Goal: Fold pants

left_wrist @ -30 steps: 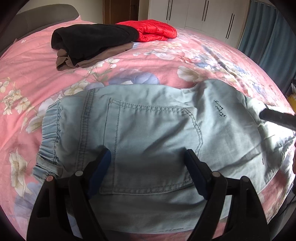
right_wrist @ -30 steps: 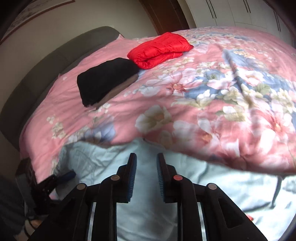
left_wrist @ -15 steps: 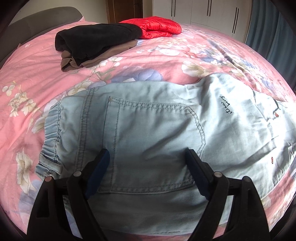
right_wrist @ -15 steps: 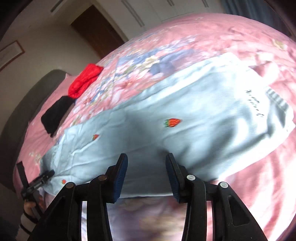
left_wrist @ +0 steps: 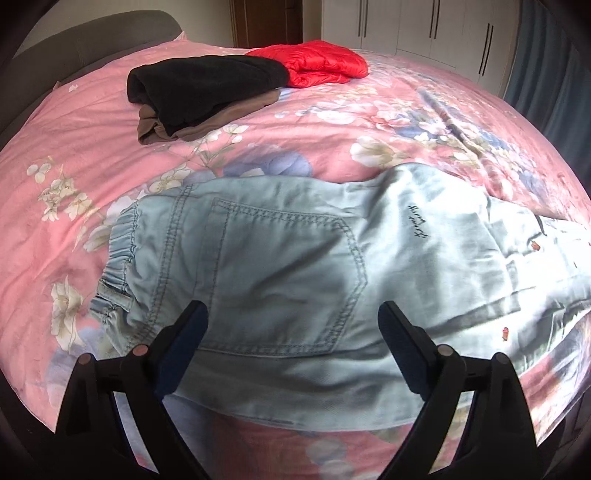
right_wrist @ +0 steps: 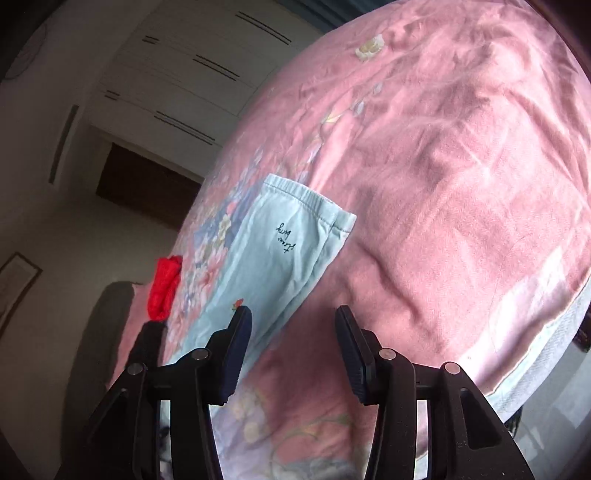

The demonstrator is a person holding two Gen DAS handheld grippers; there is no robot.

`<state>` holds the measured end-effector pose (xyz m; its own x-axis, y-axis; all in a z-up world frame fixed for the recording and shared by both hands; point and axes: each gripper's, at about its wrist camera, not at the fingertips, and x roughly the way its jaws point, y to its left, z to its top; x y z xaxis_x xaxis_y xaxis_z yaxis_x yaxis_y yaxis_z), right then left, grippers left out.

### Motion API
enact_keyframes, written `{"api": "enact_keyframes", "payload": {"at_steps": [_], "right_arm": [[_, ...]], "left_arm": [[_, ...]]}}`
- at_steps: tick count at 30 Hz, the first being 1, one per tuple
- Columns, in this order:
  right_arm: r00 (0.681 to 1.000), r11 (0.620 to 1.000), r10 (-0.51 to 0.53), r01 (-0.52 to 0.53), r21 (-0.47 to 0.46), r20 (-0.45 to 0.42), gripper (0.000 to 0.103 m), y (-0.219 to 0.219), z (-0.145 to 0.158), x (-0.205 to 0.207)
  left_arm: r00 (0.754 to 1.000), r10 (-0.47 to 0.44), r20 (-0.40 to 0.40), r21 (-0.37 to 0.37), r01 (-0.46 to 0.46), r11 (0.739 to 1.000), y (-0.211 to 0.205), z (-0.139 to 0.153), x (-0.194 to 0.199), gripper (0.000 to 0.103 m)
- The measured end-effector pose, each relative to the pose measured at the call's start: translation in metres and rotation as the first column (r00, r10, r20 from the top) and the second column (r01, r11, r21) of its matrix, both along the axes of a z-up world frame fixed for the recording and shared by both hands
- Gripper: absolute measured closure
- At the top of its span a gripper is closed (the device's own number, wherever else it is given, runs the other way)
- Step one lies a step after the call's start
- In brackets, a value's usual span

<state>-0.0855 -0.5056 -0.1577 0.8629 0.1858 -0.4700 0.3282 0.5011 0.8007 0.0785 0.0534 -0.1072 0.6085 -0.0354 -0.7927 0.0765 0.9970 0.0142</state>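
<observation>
Right tool (right_wrist: 293, 336) now beside pants (right_wrist: 273, 258) cuff.

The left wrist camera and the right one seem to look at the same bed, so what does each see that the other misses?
Only the left view shows the pants' back pocket, their gathered waistband and the brown garment under the black one. Only the right view shows the elastic leg cuff and a picture frame. Both show the light blue pants, the red jacket, the pink floral bedspread and white wardrobes.
</observation>
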Motion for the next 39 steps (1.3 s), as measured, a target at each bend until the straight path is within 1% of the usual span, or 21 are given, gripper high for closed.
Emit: {"api": "enact_keyframes", "payload": {"at_steps": [2,5,9,12,15,17,19,20,21,22,23,25,27,29,31,33,34,35,37,38,39], "right_arm": [[1.000,0.999,-0.022,0.023,0.025,-0.010,0.055,-0.008,-0.006,-0.001],[1.000,0.998,-0.001,0.001,0.058,0.002,0.055,-0.010,-0.015,0.002],[1.000,1.000,0.016,-0.016,0.018,-0.004,0.055,-0.004,-0.013,0.022],[1.000,1.000,0.013,-0.013,-0.001,-0.005,0.055,-0.005,-0.011,0.039],[1.000,1.000,-0.013,0.013,-0.015,-0.020,0.055,-0.010,-0.012,0.052],[0.999,0.997,-0.041,0.039,-0.062,-0.019,0.061,-0.011,-0.010,0.056],[0.997,0.995,-0.068,0.067,-0.071,-0.022,0.088,-0.012,-0.012,0.055],[0.997,0.996,-0.073,0.072,-0.060,-0.014,0.093,-0.012,-0.012,0.058],[0.997,0.995,-0.075,0.074,-0.063,-0.007,0.094,-0.011,-0.009,0.059],[0.997,0.993,-0.071,0.070,-0.096,-0.003,0.095,-0.009,-0.002,0.062],[0.998,0.987,-0.059,0.059,-0.152,0.006,0.095,-0.003,0.008,0.065],[0.999,0.962,-0.022,0.031,-0.272,0.036,0.095,0.014,0.035,0.072],[0.997,0.925,0.039,-0.008,-0.379,0.073,0.095,0.037,0.061,0.078],[0.987,0.878,0.113,-0.047,-0.476,0.112,0.095,0.066,0.083,0.082],[0.972,0.828,0.193,-0.090,-0.554,0.131,0.095,0.100,0.096,0.087],[0.954,0.768,0.275,-0.142,-0.624,0.122,0.095,0.135,0.101,0.091],[0.944,0.732,0.313,-0.168,-0.660,0.106,0.095,0.153,0.101,0.094],[0.933,0.698,0.348,-0.193,-0.690,0.091,0.095,0.171,0.099,0.095],[0.909,0.635,0.412,-0.238,-0.735,0.062,0.095,0.203,0.091,0.096],[0.896,0.602,0.443,-0.264,-0.754,0.040,0.095,0.219,0.086,0.097],[0.883,0.568,0.469,-0.288,-0.771,0.016,0.095,0.234,0.079,0.098]], "left_arm": [[0.998,-0.057,-0.001,-0.032,0.057,0.998,-0.013,0.006,-0.007,0.010],[0.990,-0.140,0.003,-0.086,0.140,0.986,-0.037,0.013,-0.011,0.009],[0.973,-0.231,-0.014,-0.152,0.227,0.962,-0.069,0.010,-0.007,0.009],[0.966,-0.254,-0.046,-0.156,0.244,0.957,-0.086,-0.004,-0.002,0.009],[0.963,-0.249,-0.104,-0.136,0.234,0.963,-0.091,-0.021,0.002,0.010],[0.961,-0.251,-0.112,-0.111,0.239,0.965,-0.089,-0.026,0.002,0.010],[0.960,-0.256,-0.111,-0.135,0.241,0.961,-0.082,-0.024,0.001,0.010],[0.961,-0.254,-0.112,-0.153,0.236,0.960,-0.080,-0.022,0.002,0.010],[0.962,-0.251,-0.111,-0.176,0.229,0.957,-0.078,-0.019,0.002,0.010],[0.962,-0.251,-0.108,-0.208,0.225,0.952,-0.078,-0.016,0.003,0.010],[0.961,-0.256,-0.104,-0.247,0.224,0.943,-0.078,-0.012,0.004,0.010],[0.956,-0.279,-0.091,-0.329,0.235,0.914,-0.084,-0.004,0.003,0.010],[0.946,-0.318,-0.069,-0.416,0.263,0.871,-0.094,0.006,0.002,0.010],[0.932,-0.359,-0.036,-0.500,0.295,0.815,-0.104,0.017,0.001,0.009],[0.918,-0.396,-0.006,-0.588,0.317,0.744,-0.114,0.026,0.001,0.008],[0.911,-0.412,0.002,-0.659,0.311,0.685,-0.122,0.029,0.005,0.003],[0.912,-0.411,-0.005,-0.686,0.296,0.665,-0.124,0.027,0.008,0.002],[0.913,-0.408,-0.017,-0.708,0.278,0.649,-0.127,0.023,0.011,0.002],[0.917,-0.395,-0.053,-0.739,0.230,0.633,-0.129,0.011,0.019,0.003],[0.919,-0.386,-0.078,-0.760,0.196,0.619,-0.126,0.004,0.023,0.003],[0.918,-0.383,-0.103,-0.793,0.157,0.589,-0.124,-0.005,0.027,0.003]]}}
